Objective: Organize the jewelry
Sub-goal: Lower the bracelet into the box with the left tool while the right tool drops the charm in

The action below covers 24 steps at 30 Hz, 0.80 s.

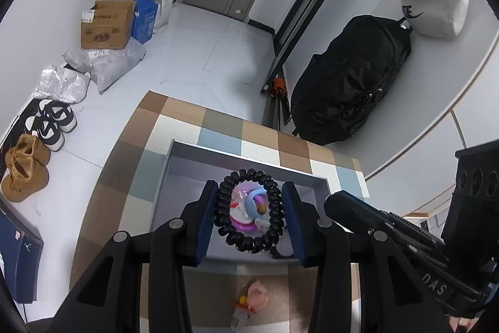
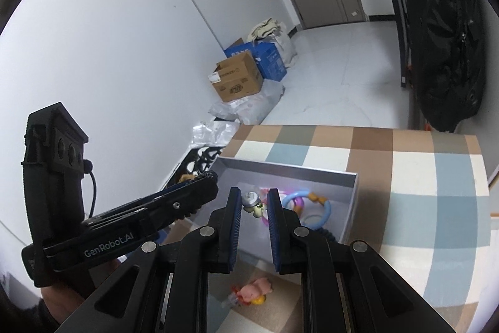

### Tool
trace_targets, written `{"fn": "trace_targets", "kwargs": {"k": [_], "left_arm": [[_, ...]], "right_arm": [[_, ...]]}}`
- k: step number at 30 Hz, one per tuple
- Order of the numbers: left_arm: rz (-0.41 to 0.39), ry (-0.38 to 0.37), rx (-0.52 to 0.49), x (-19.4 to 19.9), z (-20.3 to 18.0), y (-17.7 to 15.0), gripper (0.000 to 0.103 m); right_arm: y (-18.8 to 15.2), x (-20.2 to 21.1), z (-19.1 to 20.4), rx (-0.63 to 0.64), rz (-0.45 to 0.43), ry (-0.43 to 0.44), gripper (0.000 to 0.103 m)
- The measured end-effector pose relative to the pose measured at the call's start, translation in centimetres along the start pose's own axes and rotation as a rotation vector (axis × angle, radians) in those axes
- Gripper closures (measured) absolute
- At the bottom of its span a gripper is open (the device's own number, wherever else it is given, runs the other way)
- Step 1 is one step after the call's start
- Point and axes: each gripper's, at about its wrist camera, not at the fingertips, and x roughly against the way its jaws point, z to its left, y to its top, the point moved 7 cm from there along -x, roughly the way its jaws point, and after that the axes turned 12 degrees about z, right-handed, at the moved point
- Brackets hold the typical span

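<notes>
1. I see the checked tablecloth [image 1: 184,117] covering the table, with the grey box [image 1: 249,156] sitting open on it. Several coloured rings already lie in the box.

2. My left gripper [image 1: 249,211] is clamped on the black coiled hair tie [image 1: 249,211], pads pressing its left and right sides. The loop hangs over the box, above the rings. It stands roughly upright between the pads, its opening facing my camera, and it is squeezed slightly taller than wide, so its long axis runs up and down in this view.

3. My right gripper [image 2: 255,206] is nearly closed on a small charm [image 2: 253,203] with a silver cap, also over the box. The silver cap points up and away from me and the pale body hangs below.

4. A pink figure [image 1: 254,295] lies on the cloth just in front of the box, not yet put away.

5. Risks, as I judge them: the springy hair tie could pop sideways on release and bounce over the box's low wall. The two grippers sit close together, so they might knock each other. The charm is small and could slip out.
</notes>
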Motion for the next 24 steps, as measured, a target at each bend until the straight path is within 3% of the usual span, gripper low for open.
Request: {"fn": "trace_targets", "kwargs": {"k": [19,24], "left_arm": [[0.066,0.009,0.047,-3.0,-0.4,1.0,0.067],[0.099,-0.023,0.067,-3.5,-0.5,1.0,0.058]], "right_arm": [[0.6,-1.2,-3.4,-0.123,0.034,0.063,0.086],[0.9,-0.7,-3.8,-0.149,0.018,0.08,0.085]]}}
